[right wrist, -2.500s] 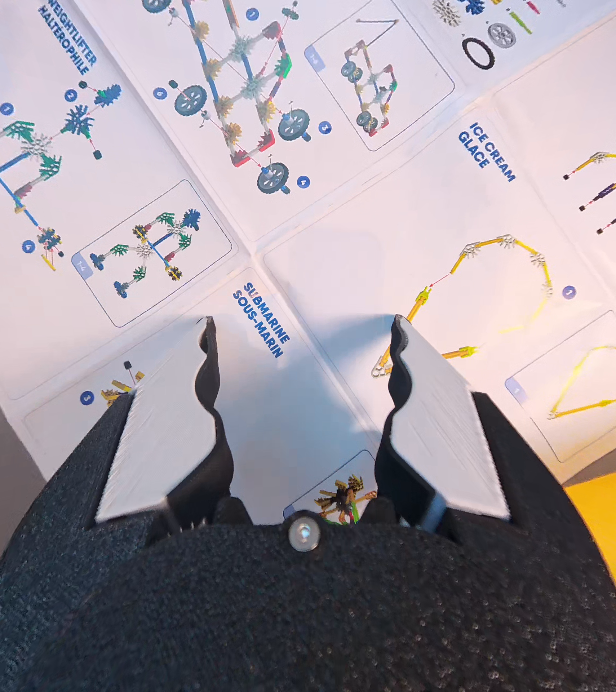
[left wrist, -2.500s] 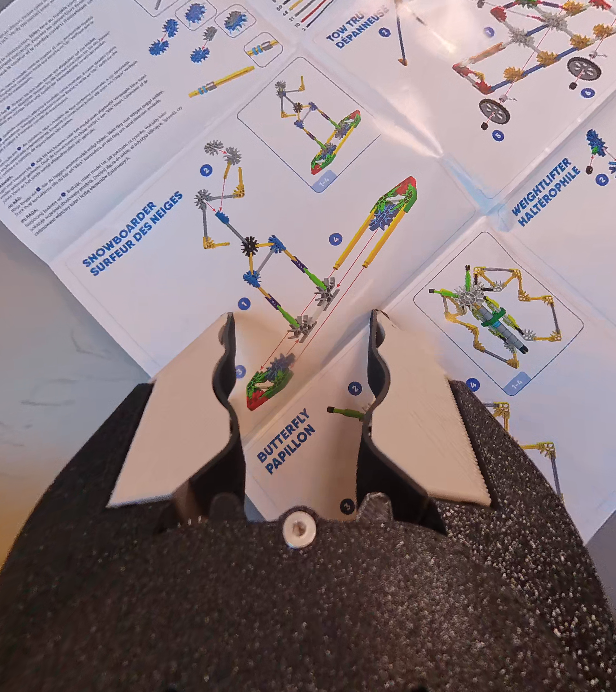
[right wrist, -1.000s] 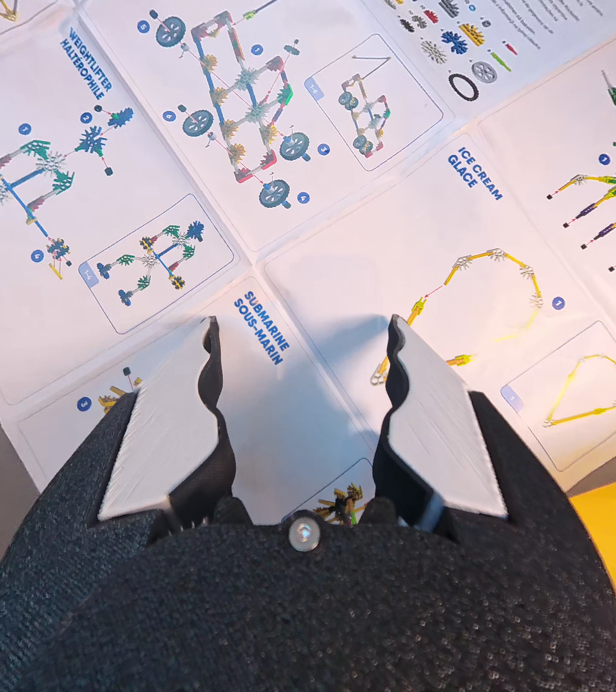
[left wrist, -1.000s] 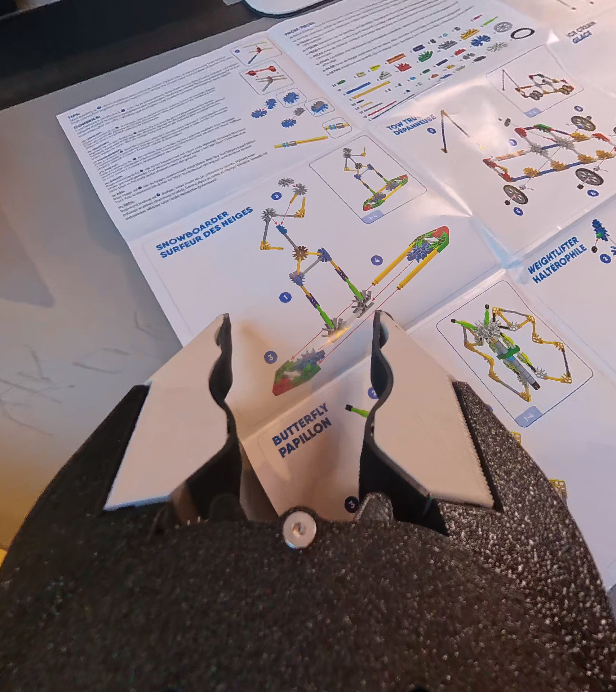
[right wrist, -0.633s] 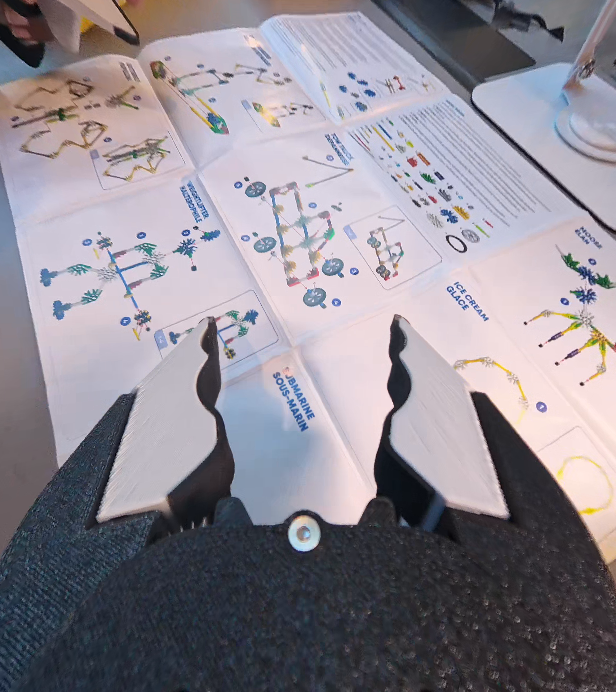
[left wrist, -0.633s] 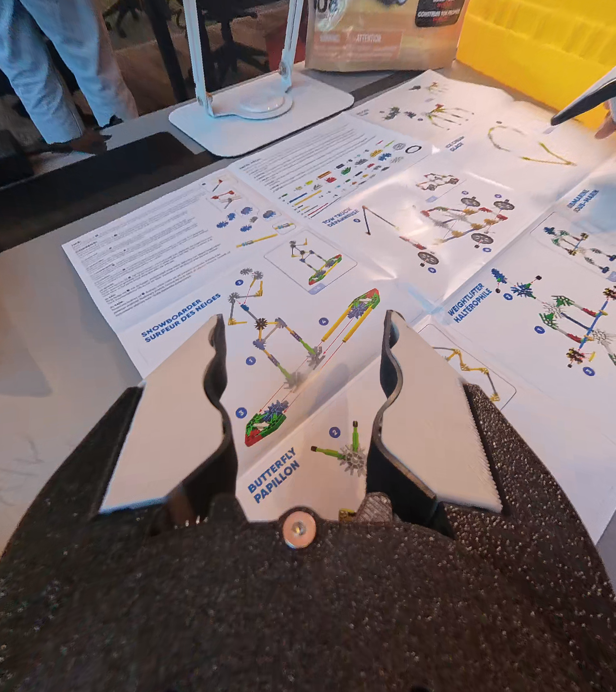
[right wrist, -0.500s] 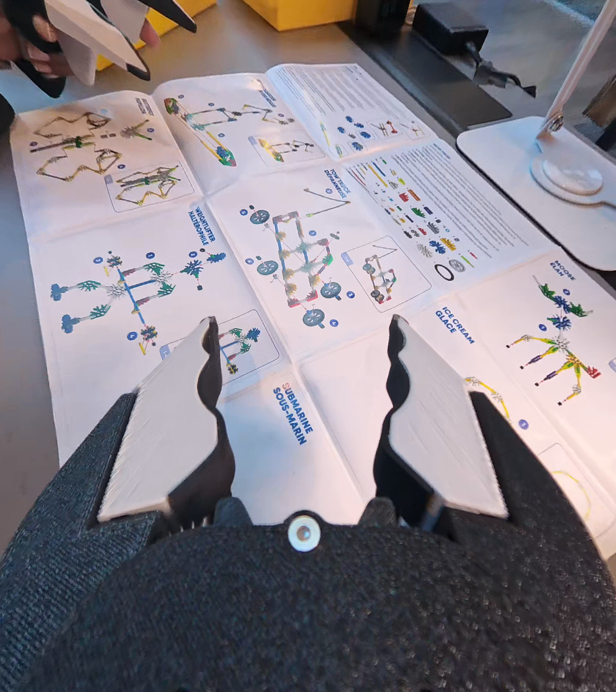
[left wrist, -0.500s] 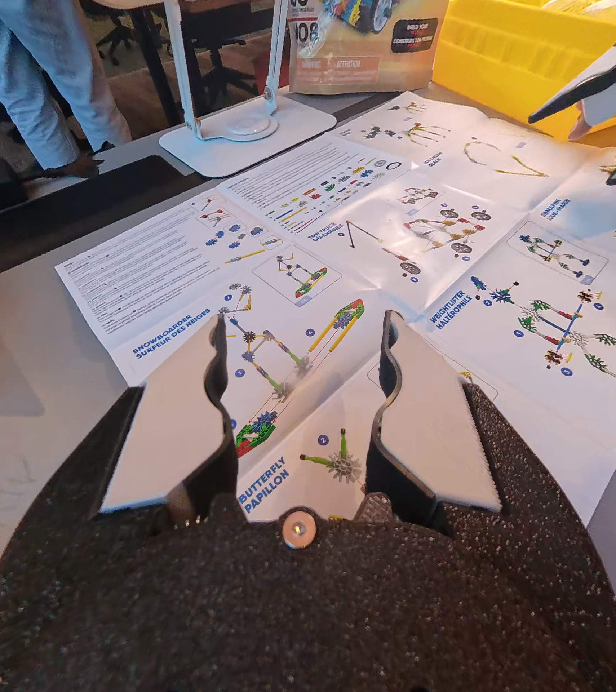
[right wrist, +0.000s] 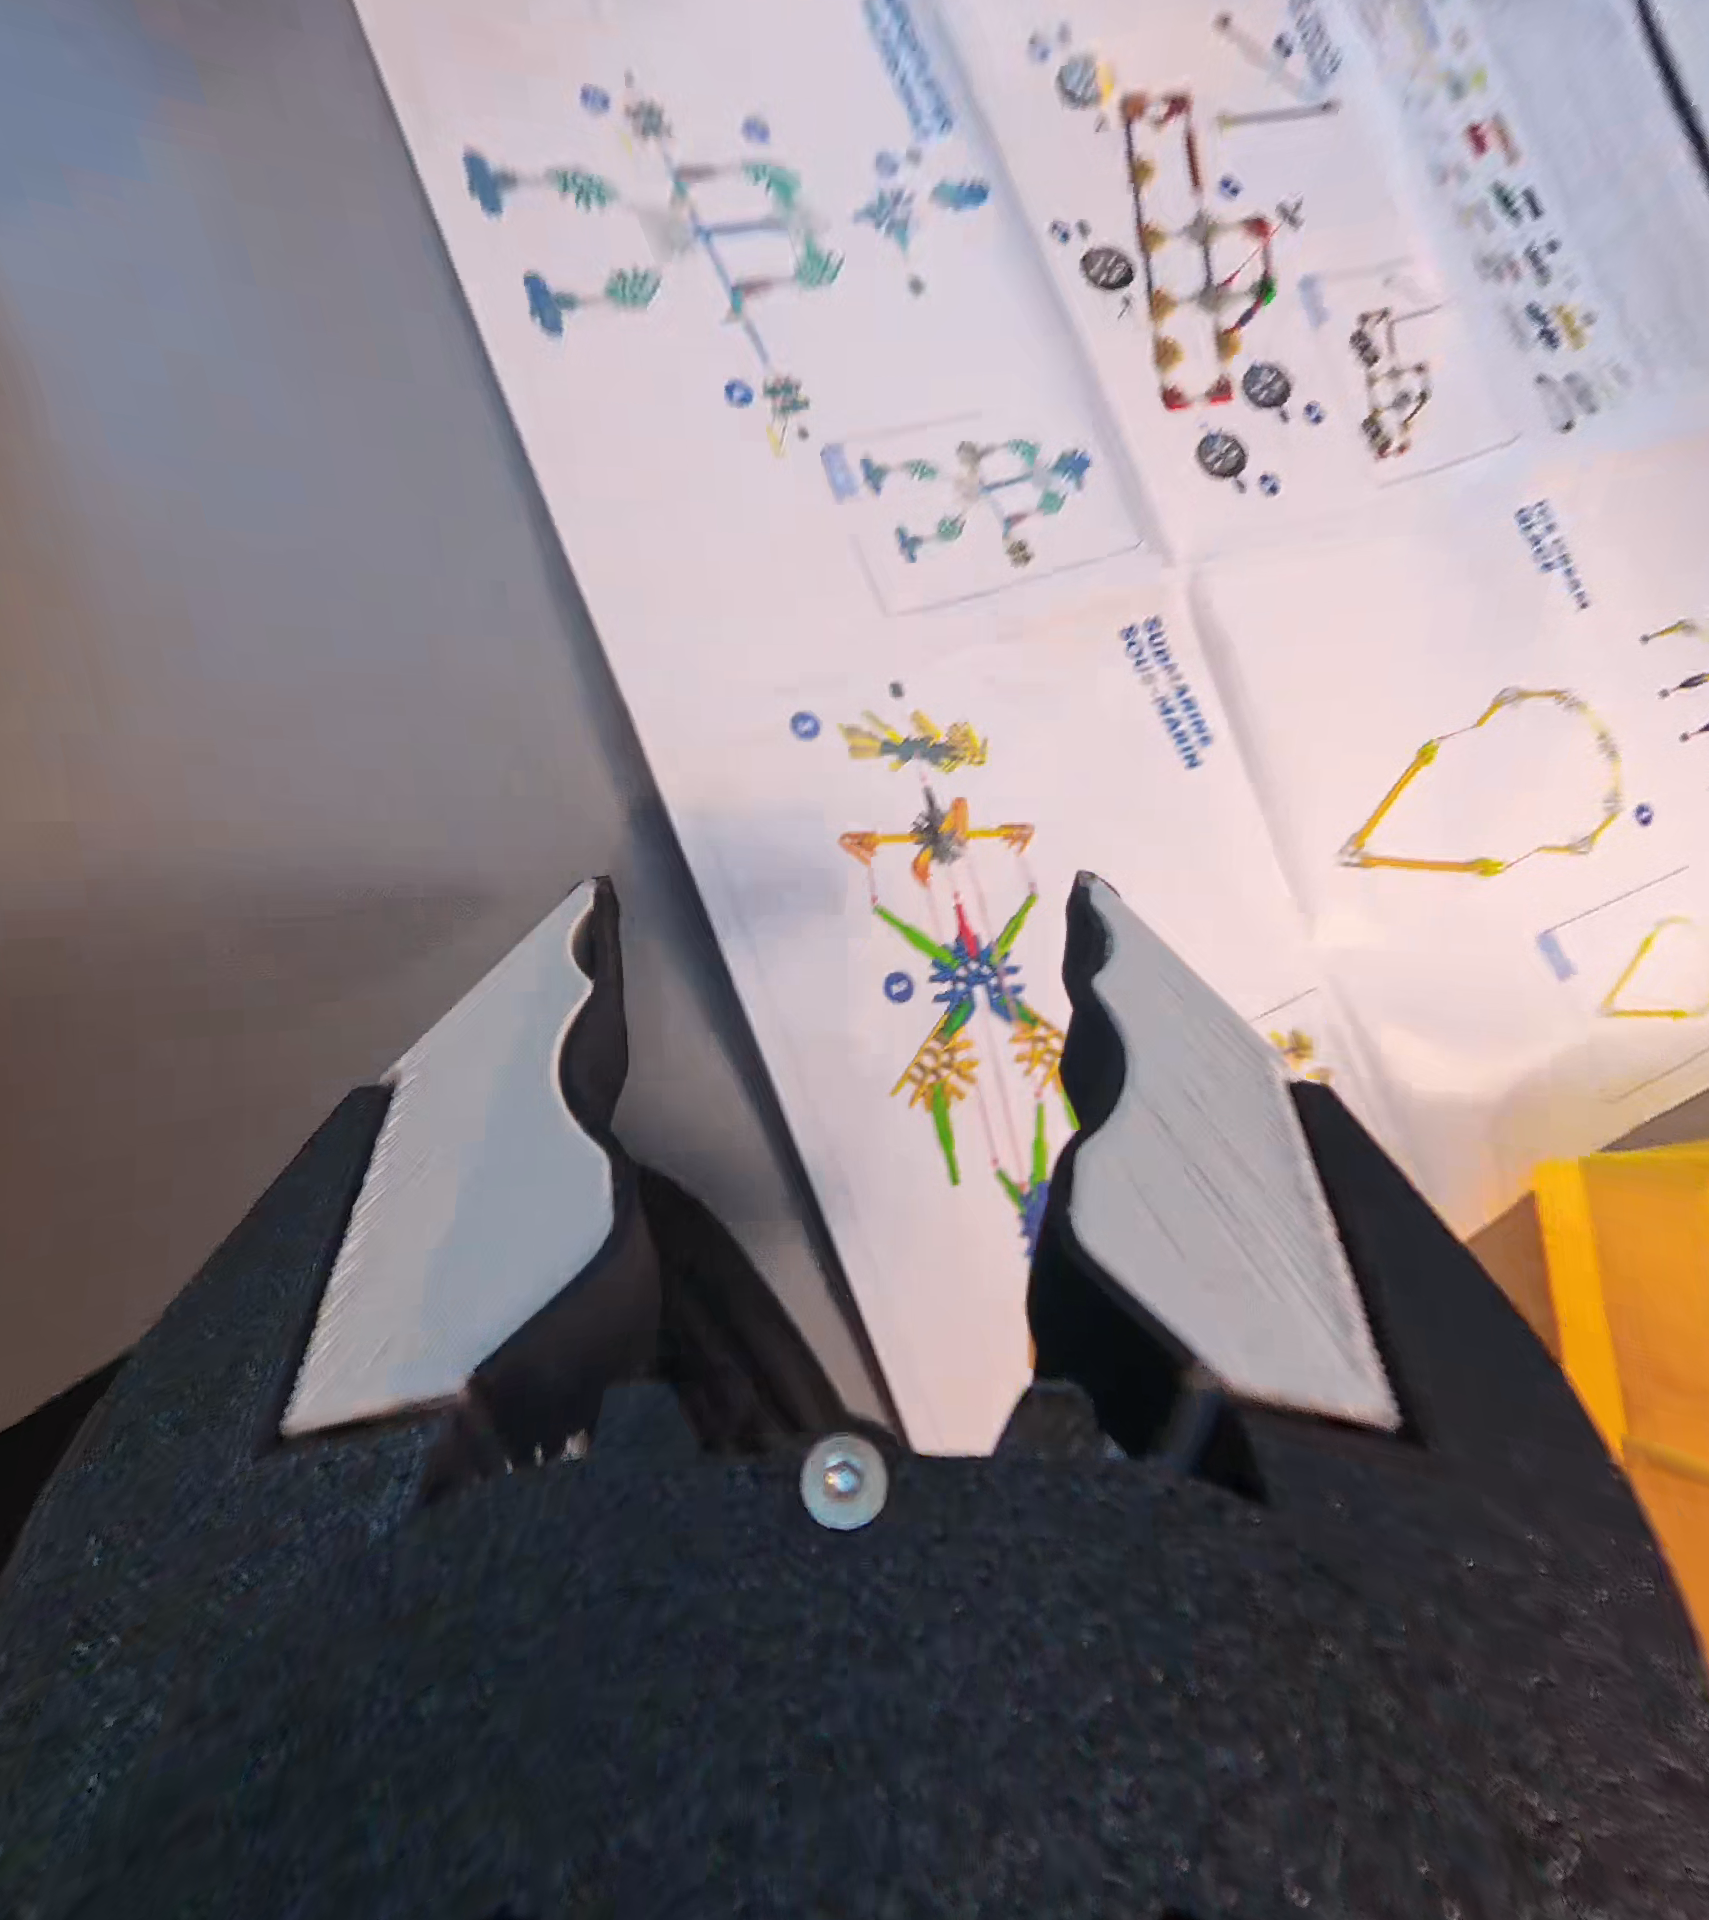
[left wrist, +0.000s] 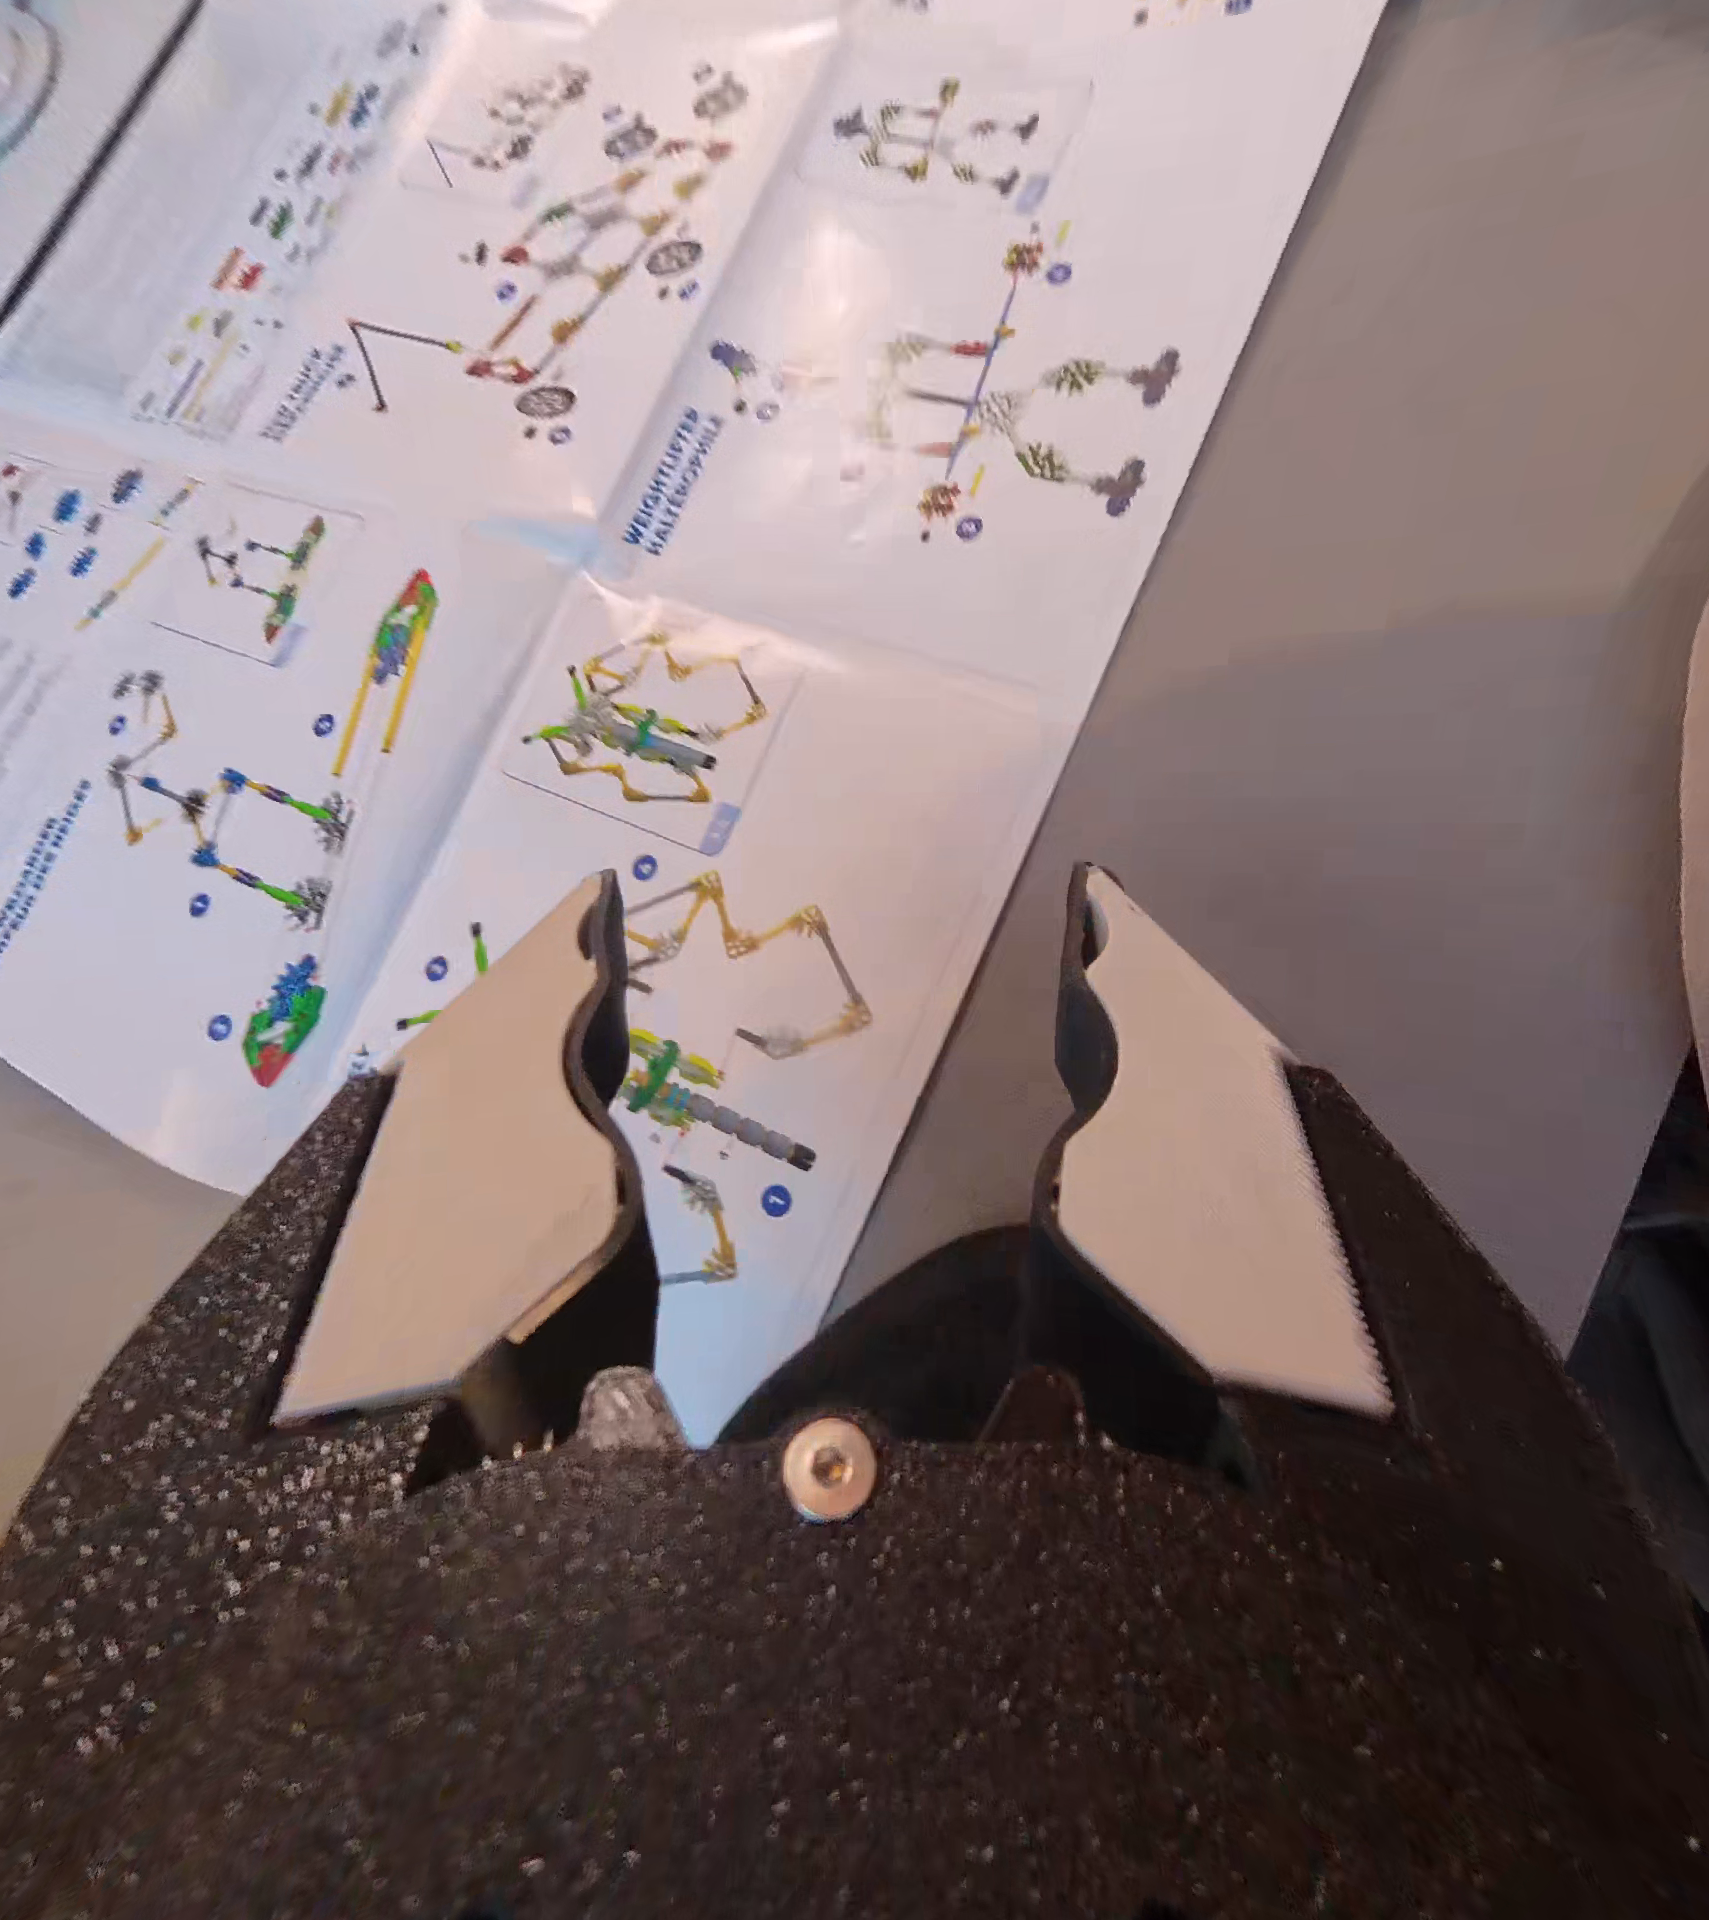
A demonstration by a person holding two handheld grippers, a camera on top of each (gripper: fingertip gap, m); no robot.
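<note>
left gripper [left wrist: 842, 883] wide, empty, over the instruction sheet [left wrist: 829, 312] near edge | right gripper [right wrist: 839, 883] wide, empty, over the same edge [right wrist: 1089, 644]; sheet flat on grey tabletop [right wrist: 206, 520], running away ahead; yellow bin [right wrist: 1702, 1351] beside right

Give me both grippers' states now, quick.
Left gripper: open, empty, over the instruction sheet edge.
Right gripper: open, empty, over the same sheet's edge.

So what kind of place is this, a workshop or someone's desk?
Probably a desk or workbench set up for building a toy construction kit: an unfolded instruction sheet lies flat on a grey tabletop, with a yellow bin beside it.
</note>
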